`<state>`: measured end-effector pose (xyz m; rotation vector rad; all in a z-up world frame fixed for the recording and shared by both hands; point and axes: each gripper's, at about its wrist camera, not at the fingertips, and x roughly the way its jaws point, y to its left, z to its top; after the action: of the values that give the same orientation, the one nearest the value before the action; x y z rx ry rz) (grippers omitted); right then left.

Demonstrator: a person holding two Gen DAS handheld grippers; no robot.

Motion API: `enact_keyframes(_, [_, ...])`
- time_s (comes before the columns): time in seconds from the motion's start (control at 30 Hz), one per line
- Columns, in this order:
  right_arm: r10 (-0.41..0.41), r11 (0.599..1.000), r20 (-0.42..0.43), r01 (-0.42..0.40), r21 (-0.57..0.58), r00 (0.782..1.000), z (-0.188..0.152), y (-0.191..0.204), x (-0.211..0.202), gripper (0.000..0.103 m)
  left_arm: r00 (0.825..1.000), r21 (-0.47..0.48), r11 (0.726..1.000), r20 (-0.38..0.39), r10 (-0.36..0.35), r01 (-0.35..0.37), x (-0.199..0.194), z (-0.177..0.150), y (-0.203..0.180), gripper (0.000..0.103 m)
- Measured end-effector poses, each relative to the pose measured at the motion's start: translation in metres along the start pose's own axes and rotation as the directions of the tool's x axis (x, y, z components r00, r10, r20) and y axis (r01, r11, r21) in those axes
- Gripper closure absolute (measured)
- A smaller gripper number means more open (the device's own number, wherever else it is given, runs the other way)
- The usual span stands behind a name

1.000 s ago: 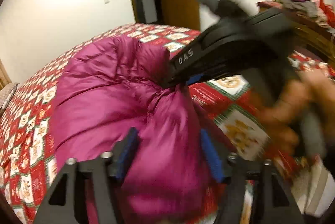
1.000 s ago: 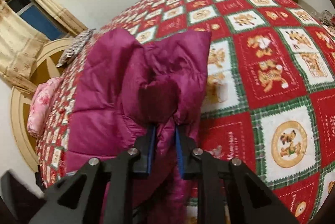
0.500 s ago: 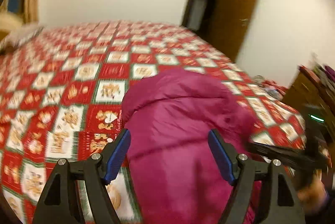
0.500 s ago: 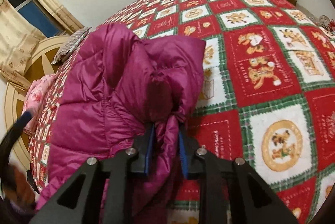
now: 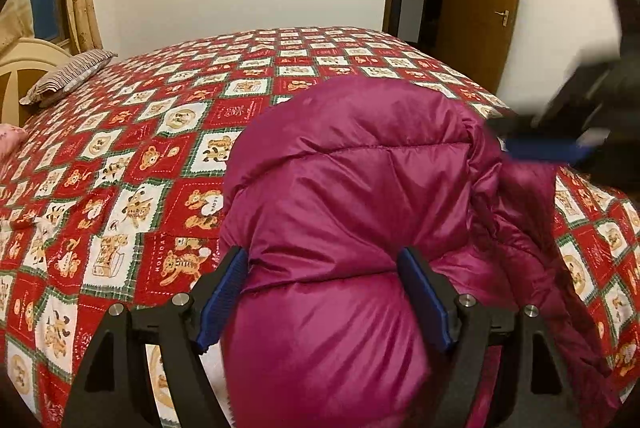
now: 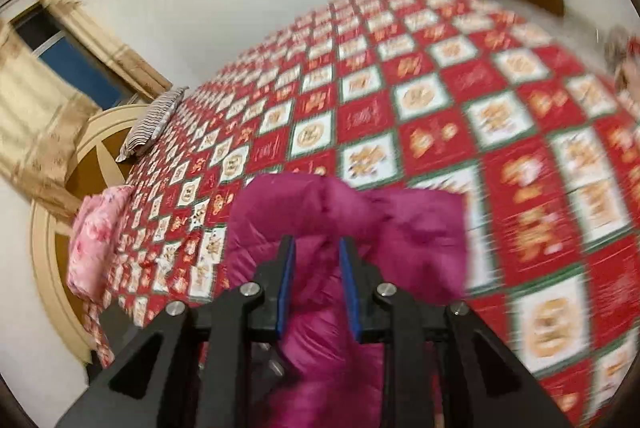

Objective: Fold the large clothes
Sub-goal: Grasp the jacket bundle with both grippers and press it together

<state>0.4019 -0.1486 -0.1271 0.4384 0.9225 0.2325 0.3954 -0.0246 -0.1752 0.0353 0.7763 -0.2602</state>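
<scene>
A magenta puffer jacket [image 5: 352, 196] lies bunched at the near edge of the bed. My left gripper [image 5: 324, 292] is open wide, its blue pads on either side of a thick roll of the jacket. My right gripper [image 6: 316, 268] is narrowly shut on a fold of the jacket [image 6: 360, 220] and holds it above the bed. In the left wrist view the right gripper [image 5: 560, 144] shows blurred at the jacket's right end, still pinching fabric.
The bed has a red, white and green checked quilt [image 5: 160, 148]. A striped pillow [image 5: 68, 76] and a pink pillow [image 6: 92, 240] lie by the wooden headboard [image 6: 52, 248]. A brown door [image 5: 476, 4] stands open at the far wall.
My left gripper has swung left and now faces along the bed with its jaws around the jacket roll. My right gripper has lifted and tilted with the fold in it.
</scene>
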Motion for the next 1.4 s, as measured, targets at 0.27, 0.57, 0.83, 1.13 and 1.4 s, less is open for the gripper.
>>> enact_keyframes(0.27, [-0.215,0.970,0.098,0.224,-0.092,0.972,-0.034,-0.023,0.035,0.081,0.997,-0.024,0.997,-0.006,0.072,-0.072,0.017,0.037,0.017,0.025])
enact_keyframes(0.57, [-0.234,0.956,0.117,0.250,-0.150,0.965,-0.037,-0.033,0.059,0.081,0.987,0.043,0.989,-0.068,0.147,-0.144,0.063,0.050,-0.006,0.024])
enact_keyframes(0.83, [-0.184,0.974,0.104,0.195,-0.113,0.977,-0.035,-0.045,0.071,0.081,0.986,0.021,0.991,-0.107,0.131,-0.129,0.090,0.048,0.000,0.014])
enact_keyframes(1.13, [-0.151,0.983,0.103,0.160,-0.094,0.983,-0.032,-0.050,0.080,0.081,0.983,-0.023,0.992,-0.137,0.121,-0.125,0.113,0.045,0.005,0.007])
enact_keyframes(1.4, [-0.121,0.989,0.106,0.129,-0.072,0.987,-0.029,-0.054,0.086,0.081,0.979,-0.016,0.988,-0.136,0.153,-0.156,0.123,0.043,0.003,0.006])
